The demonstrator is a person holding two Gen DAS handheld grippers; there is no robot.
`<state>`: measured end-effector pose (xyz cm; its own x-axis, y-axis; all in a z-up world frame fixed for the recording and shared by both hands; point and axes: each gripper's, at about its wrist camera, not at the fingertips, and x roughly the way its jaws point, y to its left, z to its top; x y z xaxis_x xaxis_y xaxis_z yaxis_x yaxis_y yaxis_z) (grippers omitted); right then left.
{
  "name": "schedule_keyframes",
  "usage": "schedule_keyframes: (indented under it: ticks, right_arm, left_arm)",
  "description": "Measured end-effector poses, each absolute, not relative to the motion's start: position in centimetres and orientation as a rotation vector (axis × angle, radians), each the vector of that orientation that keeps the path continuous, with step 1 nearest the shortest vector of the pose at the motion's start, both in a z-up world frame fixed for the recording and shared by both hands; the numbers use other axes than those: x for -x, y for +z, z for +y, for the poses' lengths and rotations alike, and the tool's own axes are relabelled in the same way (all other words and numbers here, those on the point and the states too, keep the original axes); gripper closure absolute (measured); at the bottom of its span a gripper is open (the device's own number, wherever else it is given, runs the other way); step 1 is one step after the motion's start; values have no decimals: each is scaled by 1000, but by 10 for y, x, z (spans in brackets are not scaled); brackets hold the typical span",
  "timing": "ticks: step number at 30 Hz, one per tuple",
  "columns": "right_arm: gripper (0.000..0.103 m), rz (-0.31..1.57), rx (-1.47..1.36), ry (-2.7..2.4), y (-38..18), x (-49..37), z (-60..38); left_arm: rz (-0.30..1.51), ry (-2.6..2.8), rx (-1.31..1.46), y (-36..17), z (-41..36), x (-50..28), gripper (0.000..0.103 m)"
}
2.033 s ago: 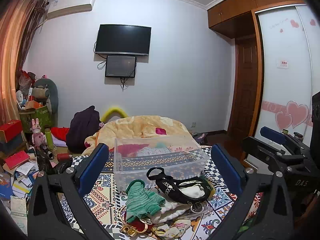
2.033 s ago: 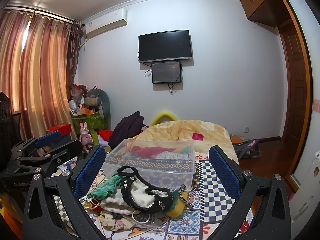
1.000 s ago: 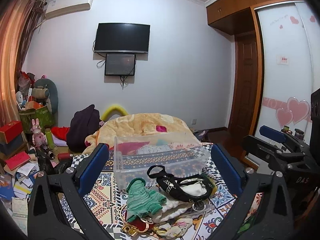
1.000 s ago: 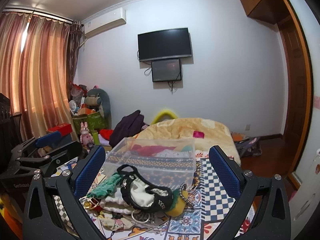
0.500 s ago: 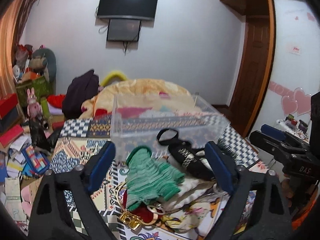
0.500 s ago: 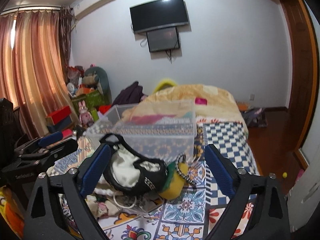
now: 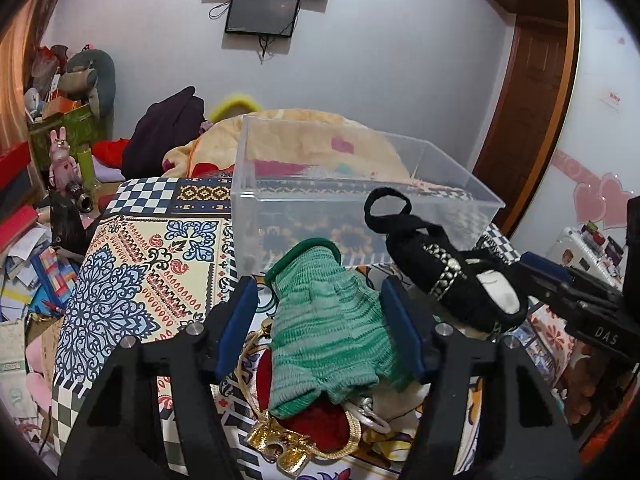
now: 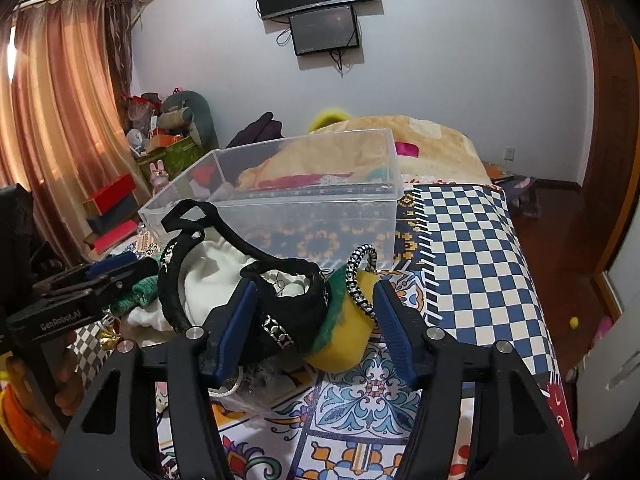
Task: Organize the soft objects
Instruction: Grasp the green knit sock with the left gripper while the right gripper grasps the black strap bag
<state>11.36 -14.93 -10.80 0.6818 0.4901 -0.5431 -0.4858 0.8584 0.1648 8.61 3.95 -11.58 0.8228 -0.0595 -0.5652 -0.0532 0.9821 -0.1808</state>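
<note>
A pile of soft items lies on the patterned bed cover in front of a clear plastic bin (image 7: 352,200) (image 8: 304,208). My left gripper (image 7: 326,326) is open with its fingers on either side of a green knitted piece (image 7: 324,328). My right gripper (image 8: 314,320) is open around a black studded strap (image 8: 280,304) and a yellow plush with green trim (image 8: 344,328). The strap also shows in the left wrist view (image 7: 444,268). A red item (image 7: 316,420), a gold chain (image 7: 280,444) and white cloth (image 8: 208,268) lie under them.
The bin holds no loose items that I can see. A beige blanket (image 7: 304,136) lies behind it. Boxes, papers and toys crowd the floor at the left (image 7: 40,208). The checkered cover (image 8: 472,240) stretches to the right, with a wooden door (image 7: 524,112) beyond.
Both grippers have dropped down and forward onto the pile. Their fingers have narrowed from wide open to close around the green knit and the strap with the plush.
</note>
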Motion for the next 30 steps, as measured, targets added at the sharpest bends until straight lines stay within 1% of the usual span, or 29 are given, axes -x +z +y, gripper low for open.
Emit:
schedule_keyframes:
  ticks: [1, 3, 9, 11, 12, 13, 15, 17, 22, 28, 30]
  right_arm:
    - [53, 607, -5, 550, -107, -112, -150]
    - [60, 591, -2, 549, -104, -111, -148]
    - [61, 593, 25, 577, -102, -109, -144]
    - [61, 611, 37, 583, -107, -112, -141]
    - [63, 615, 42, 585, -108, -113, -140]
    - [65, 616, 47, 587, -109, -113, -139]
    - [71, 622, 55, 599, -111, -113, -137]
    - [72, 622, 67, 596, -111, -112, -137]
    - [72, 592, 86, 586, -103, -106, -138]
    - [72, 669, 100, 600, -116, -114, -130]
    - [78, 675, 94, 605, -118, -116, -130]
  left_arm:
    - [607, -9, 189, -117, 38, -86, 40]
    - [615, -16, 186, -120, 36, -88, 42]
    - [675, -55, 220, -133, 36, -96, 50]
    - [675, -61, 233, -133, 37, -96, 57]
    - [673, -60, 234, -133, 37, -95, 59]
    - [669, -56, 235, -132, 38, -95, 65]
    - [663, -56, 241, -130, 39, -93, 67]
    - [651, -56, 245, -126, 40, -89, 71]
    - [601, -59, 222, -113, 35, -76, 73]
    - [545, -58, 186, -96, 26, -61, 73]
    - [530, -56, 183, -90, 26, -58, 73]
